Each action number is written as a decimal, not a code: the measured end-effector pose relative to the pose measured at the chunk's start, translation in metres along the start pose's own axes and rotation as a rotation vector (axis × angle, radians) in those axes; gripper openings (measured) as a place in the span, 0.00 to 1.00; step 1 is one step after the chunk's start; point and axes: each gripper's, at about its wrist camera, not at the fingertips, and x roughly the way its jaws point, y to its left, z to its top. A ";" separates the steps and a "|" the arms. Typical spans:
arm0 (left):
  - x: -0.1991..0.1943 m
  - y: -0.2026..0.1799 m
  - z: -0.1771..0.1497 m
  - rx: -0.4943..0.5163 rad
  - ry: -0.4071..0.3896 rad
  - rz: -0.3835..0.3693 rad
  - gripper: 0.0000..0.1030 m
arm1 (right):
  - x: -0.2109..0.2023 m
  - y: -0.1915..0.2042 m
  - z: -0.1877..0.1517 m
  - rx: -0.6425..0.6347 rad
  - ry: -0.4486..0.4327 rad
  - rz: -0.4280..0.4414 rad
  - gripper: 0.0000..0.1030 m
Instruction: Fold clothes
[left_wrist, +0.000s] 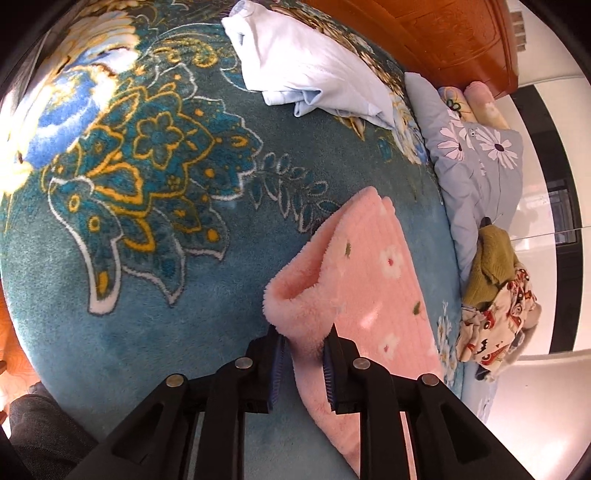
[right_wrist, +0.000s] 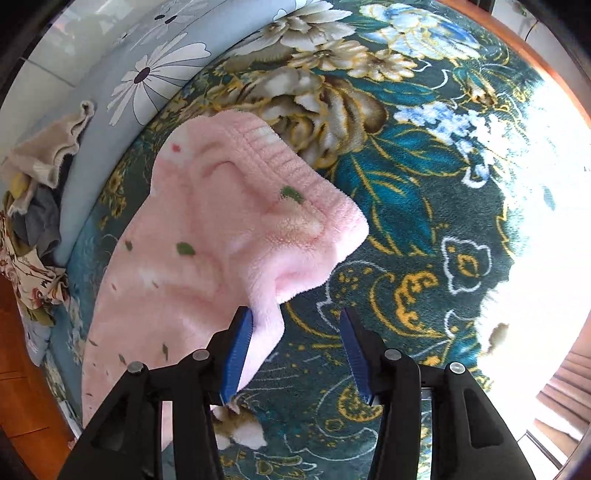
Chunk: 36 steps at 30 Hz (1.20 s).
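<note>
Bed (left_wrist: 129, 332): covered by a teal floral blanket, which serves as the folding surface. A grey flowered pillow (left_wrist: 476, 162) lies along its far edge, beside a heap of unfolded clothes (left_wrist: 495, 295). A pale blue garment (left_wrist: 306, 66) lies apart, near the headboard.

Pink fleece garment (left_wrist: 373, 273): lies on the blanket, partly doubled over, one thick edge raised.

Left tool (left_wrist: 304, 354): closed down on the raised fleece edge, cloth bunched between its pads.

Right tool (right_wrist: 295, 350): jaws wide apart, gripping nothing; the fleece merely brushes its left pad.

Risk: with only one side gripped, the bulky pile may sag or slip free, skewing the fold. The right tool could also snag the blanket beneath.
</note>
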 end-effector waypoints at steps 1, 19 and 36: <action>-0.002 0.007 -0.001 -0.021 -0.001 -0.013 0.21 | -0.009 0.006 -0.007 -0.027 -0.018 -0.010 0.49; 0.007 0.043 -0.023 -0.230 -0.042 -0.138 0.36 | 0.036 0.344 -0.162 -1.003 0.004 0.292 0.49; 0.024 0.026 -0.001 -0.291 -0.069 -0.156 0.35 | 0.136 0.516 -0.241 -1.494 0.165 0.263 0.49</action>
